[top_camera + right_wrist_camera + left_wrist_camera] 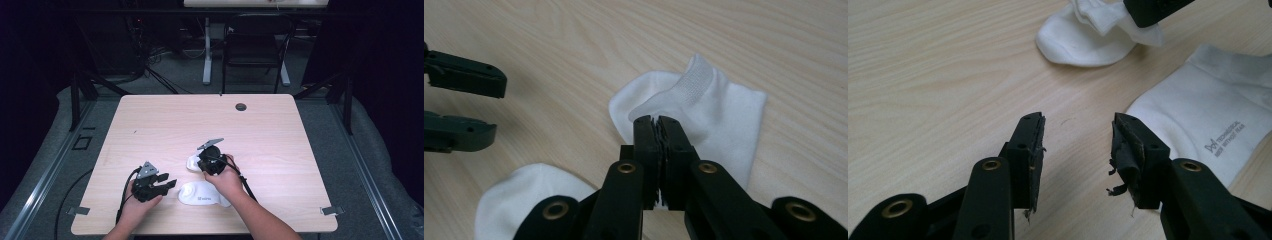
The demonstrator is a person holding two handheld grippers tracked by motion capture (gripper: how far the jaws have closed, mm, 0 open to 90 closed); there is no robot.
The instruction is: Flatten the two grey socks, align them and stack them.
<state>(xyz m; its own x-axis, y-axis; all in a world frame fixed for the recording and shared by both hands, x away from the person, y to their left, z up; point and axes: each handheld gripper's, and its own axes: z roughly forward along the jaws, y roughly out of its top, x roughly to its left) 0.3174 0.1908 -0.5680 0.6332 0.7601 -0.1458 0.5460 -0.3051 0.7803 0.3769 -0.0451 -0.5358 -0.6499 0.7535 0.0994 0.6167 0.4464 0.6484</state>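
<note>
A pale wooden desk (150, 125) stands in a dark room, with a black chair (252, 42) and loose cables on the grey floor beyond its far edge. Two white socks lie on it near my side. The farther sock (719, 120) is the one I have in hand: my right gripper (659, 125) has its jaws clenched on a fold of cloth at the ribbed cuff, and the cuff stands up a little off the wood while the toe end rests on the desk. The nearer sock (202, 194) lies flat just in front of my right hand (226, 179), its printed side up, with the small grey lettering facing the left gripper view. My left gripper (1078, 145) sits to the left of that sock, jaws released and well apart, nothing between them but bare wood; the edge of the nearer sock is just beside one jaw. As I judge it, the work is pairing or folding these socks, and it is at an early point: one sock is caught by its cuff, the other is untouched, and the two are not yet laid together. What is left is to bring the held sock over its mate and for my left jaws to take hold.
</note>
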